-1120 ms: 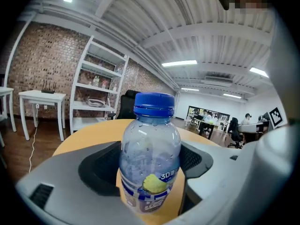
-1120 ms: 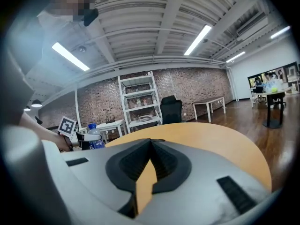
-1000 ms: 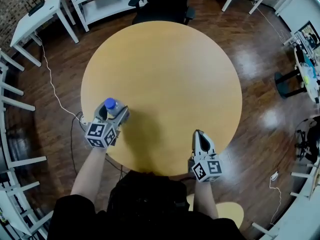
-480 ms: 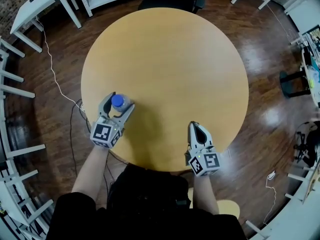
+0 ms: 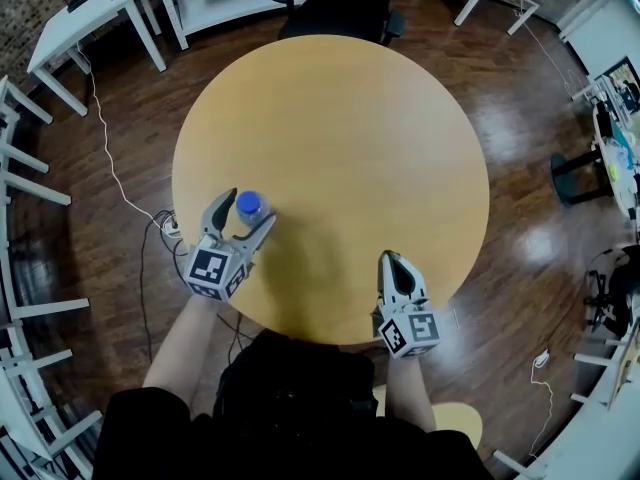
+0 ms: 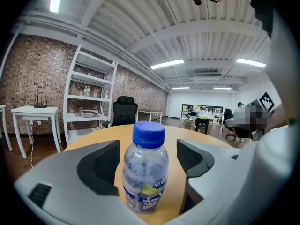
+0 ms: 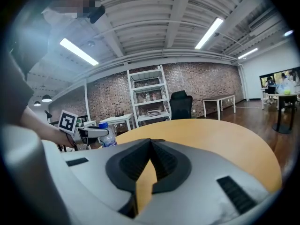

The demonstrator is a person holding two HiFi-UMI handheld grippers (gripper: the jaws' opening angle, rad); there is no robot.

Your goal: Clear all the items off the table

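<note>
As my left gripper [image 5: 247, 213], jaws just opening wide, straddles the blue-capped bottle [image 5: 250, 204] by the round table's [image 5: 340, 138] near-left edge, my right gripper [image 5: 392, 260] sits shut, empty, open tabletop ahead; only the left gripper view shows gaps beside both pads.

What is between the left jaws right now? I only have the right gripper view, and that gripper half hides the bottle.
Observer: The bottle stands upright between the left gripper's jaws, untouched, with a gap on either side; the jaws have just been opening.
Operator: Anything else left on the table?
Observer: In the head view, the table carries only that bottle.
Operator: Where is my right gripper?
Observer: The right gripper is shut, over the table's near edge.
</note>
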